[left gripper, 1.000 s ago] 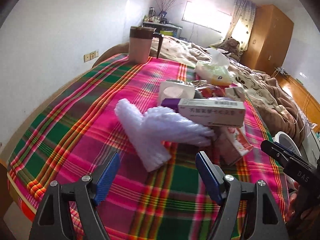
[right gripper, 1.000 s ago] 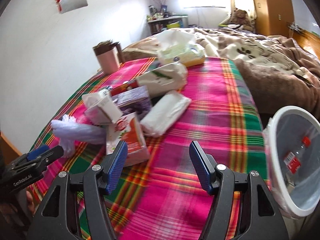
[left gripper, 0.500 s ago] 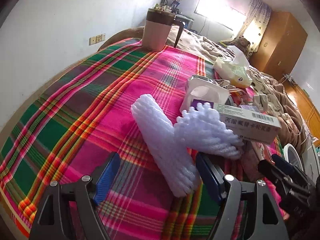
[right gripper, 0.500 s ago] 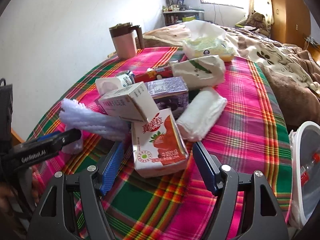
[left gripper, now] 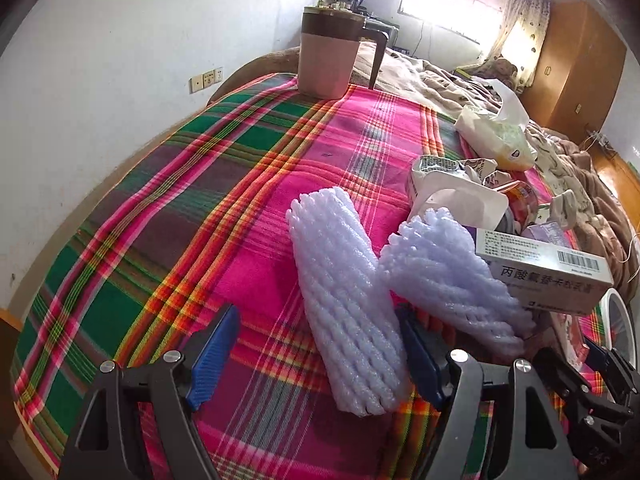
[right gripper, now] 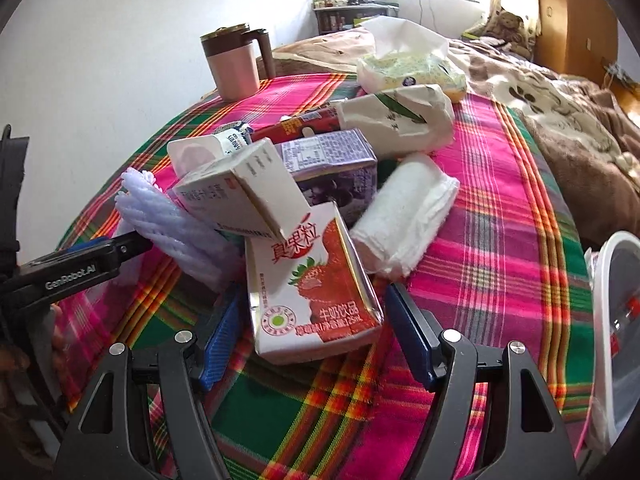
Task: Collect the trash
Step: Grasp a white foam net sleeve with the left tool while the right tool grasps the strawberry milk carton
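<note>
Plaid tablecloth (left gripper: 224, 184) bears litter beside an unmade bed (right gripper: 560, 92).

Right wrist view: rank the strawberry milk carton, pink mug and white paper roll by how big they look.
1. Strawberry milk carton, nearest the camera, which inflates it.
2. White paper roll.
3. Pink mug, farthest away, so its true size is unsure.

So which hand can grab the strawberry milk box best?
Right. The right gripper already has the strawberry milk box between its open jaws, while the left gripper straddles a foam sleeve.

A home bedroom: an unmade bed (right gripper: 560, 92) with blankets, a wooden wardrobe (left gripper: 576, 68) and a curtained window (left gripper: 444, 8) far off.
</note>
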{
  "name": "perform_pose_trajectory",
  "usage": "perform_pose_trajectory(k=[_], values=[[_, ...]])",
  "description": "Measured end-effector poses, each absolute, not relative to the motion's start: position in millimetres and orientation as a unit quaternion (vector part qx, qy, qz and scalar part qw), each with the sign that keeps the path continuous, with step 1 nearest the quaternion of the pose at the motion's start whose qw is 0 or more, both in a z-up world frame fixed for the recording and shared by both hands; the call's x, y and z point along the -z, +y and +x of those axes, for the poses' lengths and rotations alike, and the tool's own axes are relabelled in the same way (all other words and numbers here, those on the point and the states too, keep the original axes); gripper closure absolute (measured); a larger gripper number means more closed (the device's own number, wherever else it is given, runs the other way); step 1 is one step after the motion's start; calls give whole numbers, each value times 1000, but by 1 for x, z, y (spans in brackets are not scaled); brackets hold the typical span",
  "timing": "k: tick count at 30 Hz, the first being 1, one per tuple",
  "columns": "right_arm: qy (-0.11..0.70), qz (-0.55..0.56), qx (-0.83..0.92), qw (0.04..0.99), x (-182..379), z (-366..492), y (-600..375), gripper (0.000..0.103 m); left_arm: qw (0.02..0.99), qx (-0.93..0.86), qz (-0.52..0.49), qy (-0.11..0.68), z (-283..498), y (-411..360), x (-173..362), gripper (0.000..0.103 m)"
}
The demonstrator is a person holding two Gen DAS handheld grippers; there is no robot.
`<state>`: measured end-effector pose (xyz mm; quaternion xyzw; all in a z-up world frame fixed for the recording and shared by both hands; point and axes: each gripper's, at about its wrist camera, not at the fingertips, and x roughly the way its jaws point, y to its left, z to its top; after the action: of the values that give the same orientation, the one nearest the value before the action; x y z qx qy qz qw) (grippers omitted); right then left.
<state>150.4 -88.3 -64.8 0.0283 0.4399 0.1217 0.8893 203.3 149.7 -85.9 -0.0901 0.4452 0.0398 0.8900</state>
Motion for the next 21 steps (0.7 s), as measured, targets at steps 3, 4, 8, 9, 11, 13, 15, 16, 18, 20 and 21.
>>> perform_pose_trajectory(k=[3, 4, 8, 9, 11, 13, 15, 16, 18, 20, 21], values=[[440, 41, -125, 888, 66, 150, -90, 41, 893, -27, -91, 440, 206, 149, 86, 42], [440, 42, -124, 888, 66, 149, -90, 41, 894, -26, -91, 439, 206, 149, 86, 45], [436, 41, -127, 890, 66, 145, -88, 41, 894, -10, -94, 438, 203, 149, 83, 71], [435, 43, -128, 890, 66, 143, -88, 41, 894, -7, -95, 437, 201, 149, 83, 72], [432, 43, -127, 892, 66, 141, -88, 41, 897, -8, -86, 433, 196, 147, 82, 73], [430, 44, -127, 893, 66, 137, -89, 42, 900, -3, -83, 429, 190, 145, 81, 73], [429, 49, -127, 893, 65, 134, -91, 42, 899, 5, -86, 429, 184, 144, 82, 73], [428, 53, -127, 893, 65, 132, -92, 42, 899, 4, -86, 430, 181, 144, 82, 73], [426, 58, -128, 894, 65, 129, -95, 42, 901, 7, -85, 425, 174, 142, 80, 73], [428, 57, -129, 893, 65, 126, -97, 42, 902, 11, -87, 422, 168, 142, 77, 73], [428, 55, -127, 893, 65, 124, -97, 42, 904, 11, -85, 419, 164, 141, 75, 73]])
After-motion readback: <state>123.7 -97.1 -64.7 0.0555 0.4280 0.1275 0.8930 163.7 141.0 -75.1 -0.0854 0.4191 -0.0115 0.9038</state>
